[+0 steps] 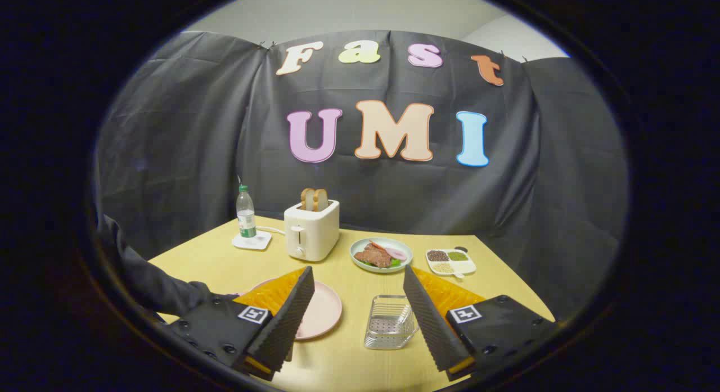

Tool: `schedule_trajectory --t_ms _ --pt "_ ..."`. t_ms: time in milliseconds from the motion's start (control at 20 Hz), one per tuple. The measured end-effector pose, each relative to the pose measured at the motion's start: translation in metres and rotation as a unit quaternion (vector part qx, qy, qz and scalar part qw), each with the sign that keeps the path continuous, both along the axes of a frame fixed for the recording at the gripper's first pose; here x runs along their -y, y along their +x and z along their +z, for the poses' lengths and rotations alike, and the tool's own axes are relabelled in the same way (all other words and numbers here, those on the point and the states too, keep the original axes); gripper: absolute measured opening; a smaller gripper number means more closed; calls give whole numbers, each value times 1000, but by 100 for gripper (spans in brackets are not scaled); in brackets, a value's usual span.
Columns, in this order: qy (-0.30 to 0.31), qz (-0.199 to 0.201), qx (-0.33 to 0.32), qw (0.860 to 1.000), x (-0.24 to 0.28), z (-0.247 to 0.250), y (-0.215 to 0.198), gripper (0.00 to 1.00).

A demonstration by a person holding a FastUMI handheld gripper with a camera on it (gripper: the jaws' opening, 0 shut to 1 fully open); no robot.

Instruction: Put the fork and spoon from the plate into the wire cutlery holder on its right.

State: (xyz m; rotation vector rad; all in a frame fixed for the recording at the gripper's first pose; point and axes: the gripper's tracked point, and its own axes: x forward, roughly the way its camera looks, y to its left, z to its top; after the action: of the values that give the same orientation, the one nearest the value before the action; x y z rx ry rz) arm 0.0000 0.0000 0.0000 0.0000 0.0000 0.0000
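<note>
A pink plate [323,310] lies on the yellow table [349,358], and my left finger hides its left part. The part of the plate I can see is bare. To its right stands the wire cutlery holder [388,321], a small see-through rectangular basket with nothing visible inside. My gripper [357,274] hangs above the table's near side, open wide, with nothing between the fingers. The plate's right edge and the holder lie below the gap between the fingers, the holder close to the right finger.
A white toaster [311,230] holding bread slices stands at the back, with a water bottle [245,213] on a white coaster to its left. Beyond the holder are a plate of meat [381,255] and a divided dish of grains [450,261]. A dark sleeve [140,274] reaches in beside the left finger.
</note>
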Motion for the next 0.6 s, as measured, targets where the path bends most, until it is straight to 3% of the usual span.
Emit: schedule_trajectory --t_ms 600 --pt "-16 7 -22 1000 -34 -20 1 100"
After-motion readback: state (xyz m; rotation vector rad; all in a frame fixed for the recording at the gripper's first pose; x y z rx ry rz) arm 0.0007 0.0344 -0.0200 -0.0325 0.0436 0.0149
